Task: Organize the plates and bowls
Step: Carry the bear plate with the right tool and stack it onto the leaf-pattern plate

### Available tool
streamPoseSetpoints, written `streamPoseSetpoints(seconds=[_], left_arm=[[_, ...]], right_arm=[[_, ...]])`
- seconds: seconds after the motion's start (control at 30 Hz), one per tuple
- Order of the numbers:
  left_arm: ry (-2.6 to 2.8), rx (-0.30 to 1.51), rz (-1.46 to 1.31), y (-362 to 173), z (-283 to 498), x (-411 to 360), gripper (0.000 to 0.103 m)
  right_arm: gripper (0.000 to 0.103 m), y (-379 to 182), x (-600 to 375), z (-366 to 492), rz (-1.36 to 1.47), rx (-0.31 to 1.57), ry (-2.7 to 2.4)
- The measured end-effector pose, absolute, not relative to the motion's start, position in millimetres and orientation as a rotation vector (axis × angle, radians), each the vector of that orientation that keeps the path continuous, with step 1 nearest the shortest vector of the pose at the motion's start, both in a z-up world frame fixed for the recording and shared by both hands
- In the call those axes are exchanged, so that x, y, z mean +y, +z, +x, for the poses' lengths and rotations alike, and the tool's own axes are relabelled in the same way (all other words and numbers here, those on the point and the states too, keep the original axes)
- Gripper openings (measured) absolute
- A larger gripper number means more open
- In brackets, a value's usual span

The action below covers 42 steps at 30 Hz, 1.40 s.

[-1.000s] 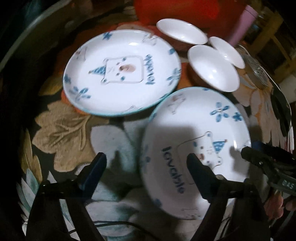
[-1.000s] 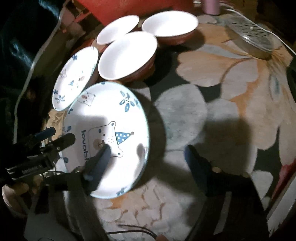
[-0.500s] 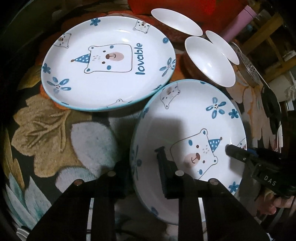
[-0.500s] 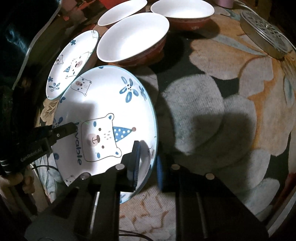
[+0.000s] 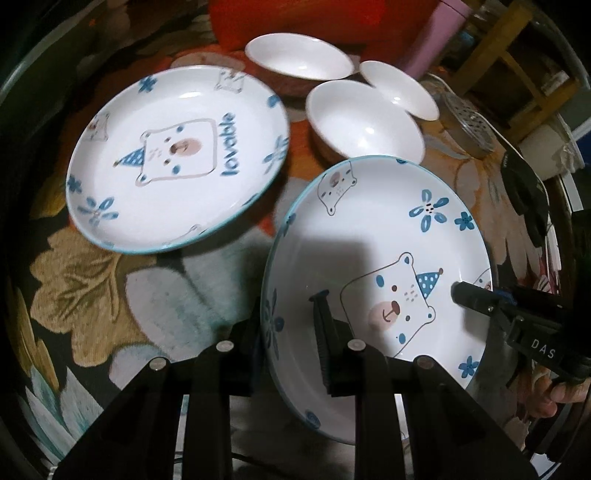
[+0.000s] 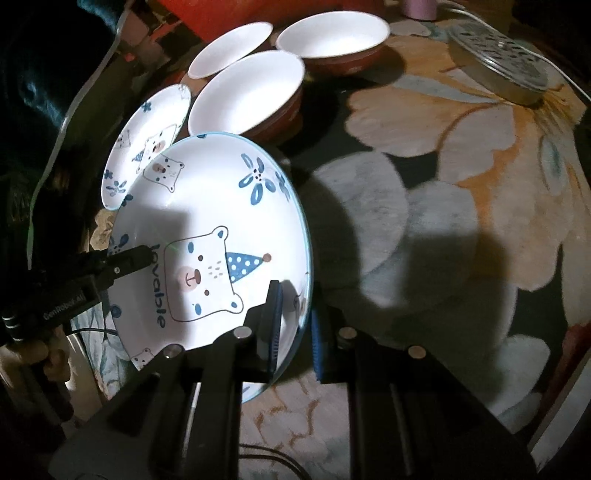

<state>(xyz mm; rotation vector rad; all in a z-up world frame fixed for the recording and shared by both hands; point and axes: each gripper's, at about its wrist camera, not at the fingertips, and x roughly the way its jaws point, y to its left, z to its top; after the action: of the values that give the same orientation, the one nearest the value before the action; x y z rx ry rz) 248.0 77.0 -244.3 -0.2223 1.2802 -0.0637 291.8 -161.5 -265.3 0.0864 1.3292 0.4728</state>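
Observation:
A white bear-print plate with a blue rim is held tilted above the floral tablecloth. My left gripper is shut on its left rim. My right gripper is shut on its right rim, and the plate fills the left of the right wrist view. The right gripper also shows in the left wrist view. A second matching bear plate lies on the table beyond, also in the right wrist view. Three white bowls with red-brown outsides stand behind.
A round metal perforated lid lies at the far right of the table. A pink cylinder and a red object stand behind the bowls. The table edge runs along the right.
Both grippers closed on opposite rims of the near bear plate, then lifted and tilted it. The far plate and the bowls stayed put.

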Motion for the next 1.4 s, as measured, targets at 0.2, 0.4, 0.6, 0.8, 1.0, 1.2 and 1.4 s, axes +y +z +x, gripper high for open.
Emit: streamPoseSetpoints(seconds=[0.2, 0.4, 0.6, 0.8, 1.0, 1.2, 1.4], left_arm=[[-0.108, 1.271, -0.176, -232.9, 254.1, 53.5, 0.024], [-0.153, 1.27, -0.155, -223.2, 258.0, 30.0, 0.024], [-0.202, 1.27, -0.114, -217.6, 258.4, 1.4, 0.024], [-0.247, 1.273, -0.091, -213.4, 259.1, -28.0, 0.024], [-0.315, 1.274, -0.055, -209.8, 258.4, -71.3, 0.024], [-0.398, 1.28, -0.004, -211.3, 255.0, -127.9, 0.024], [-0.479, 1.296, 0.044, -218.4, 248.0, -187.7, 0.024]], right_arm=[[0.014, -256.1, -184.9, 289.0, 0.134, 1.319, 0.429], [0.014, -247.6, -207.5, 280.3, 0.164, 1.302, 0.392], [0.014, -242.4, -232.7, 275.0, 0.199, 1.299, 0.35], [0.014, -233.9, -261.5, 268.1, 0.229, 1.287, 0.304], [0.014, -228.1, -300.4, 255.0, 0.271, 1.28, 0.242], [0.014, -225.5, -351.0, 238.1, 0.331, 1.28, 0.147], [0.014, -226.9, -402.2, 215.4, 0.384, 1.286, 0.05]])
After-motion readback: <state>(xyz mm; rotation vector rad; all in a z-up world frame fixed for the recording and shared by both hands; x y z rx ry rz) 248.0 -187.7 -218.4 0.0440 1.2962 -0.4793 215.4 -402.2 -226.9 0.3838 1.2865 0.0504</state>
